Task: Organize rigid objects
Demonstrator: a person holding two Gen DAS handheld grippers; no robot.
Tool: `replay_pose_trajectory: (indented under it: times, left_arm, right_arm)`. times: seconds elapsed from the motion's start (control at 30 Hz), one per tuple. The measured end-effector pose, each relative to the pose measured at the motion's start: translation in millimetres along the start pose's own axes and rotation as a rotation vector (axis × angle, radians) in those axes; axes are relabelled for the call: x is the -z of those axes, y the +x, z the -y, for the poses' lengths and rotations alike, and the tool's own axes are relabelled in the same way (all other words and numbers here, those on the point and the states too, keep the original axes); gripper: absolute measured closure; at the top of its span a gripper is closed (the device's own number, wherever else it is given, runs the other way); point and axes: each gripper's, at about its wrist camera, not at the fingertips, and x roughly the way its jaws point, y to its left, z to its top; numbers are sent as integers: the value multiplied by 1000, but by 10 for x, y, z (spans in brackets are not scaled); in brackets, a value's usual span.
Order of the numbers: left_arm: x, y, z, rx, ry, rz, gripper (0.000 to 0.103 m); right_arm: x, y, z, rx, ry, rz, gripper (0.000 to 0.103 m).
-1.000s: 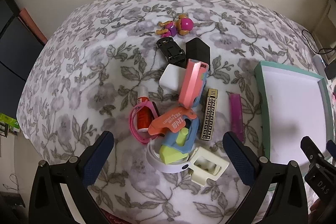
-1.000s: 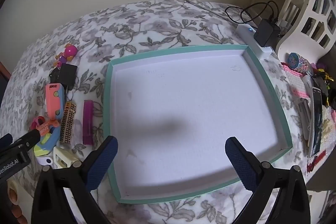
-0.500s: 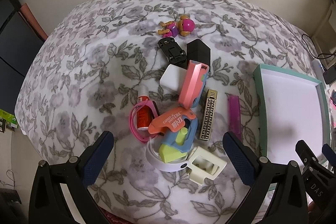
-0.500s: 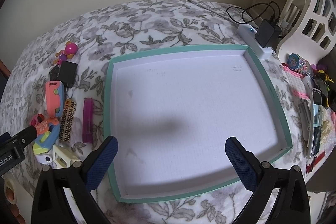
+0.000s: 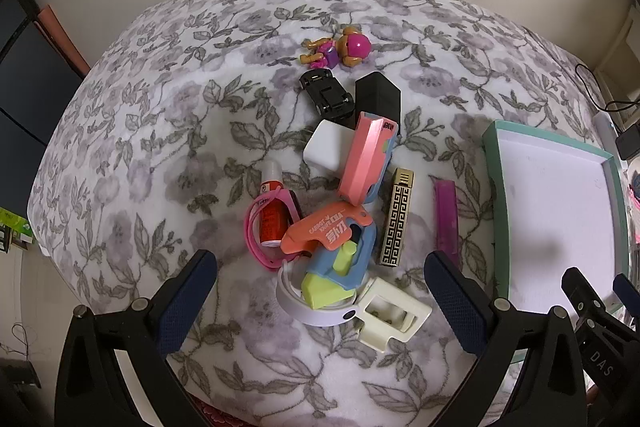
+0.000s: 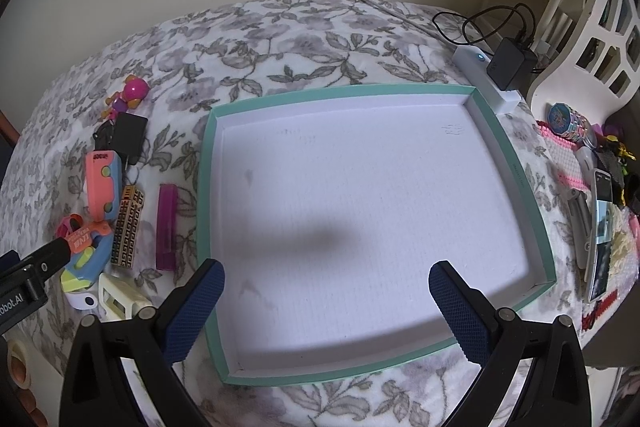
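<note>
Hovering over the floral bedspread (image 5: 152, 131), we hold the left hand-held gripper (image 5: 320, 291) wide open above the heap of small hard toys (image 5: 340, 211), nothing in it yet. The right hand-held gripper (image 6: 326, 301), equally open and bare, hangs over the shallow white tray with a teal rim (image 6: 206, 211), which lies just right of the heap. We judge the gold-patterned slim bar (image 5: 396, 217) light, stiff and somewhat slick; it lies clear at the heap's right edge, so pinching its long sides mid-length looks safest.
</note>
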Motion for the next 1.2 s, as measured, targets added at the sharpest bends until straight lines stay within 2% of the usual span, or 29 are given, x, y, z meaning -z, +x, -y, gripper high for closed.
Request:
replay_pose_trajectory:
  times: [1.2]
  left_arm:
    - [-9, -1, -12, 3, -1, -2, 0]
  right_arm:
    - [15, -71, -57, 14, -18, -5, 0]
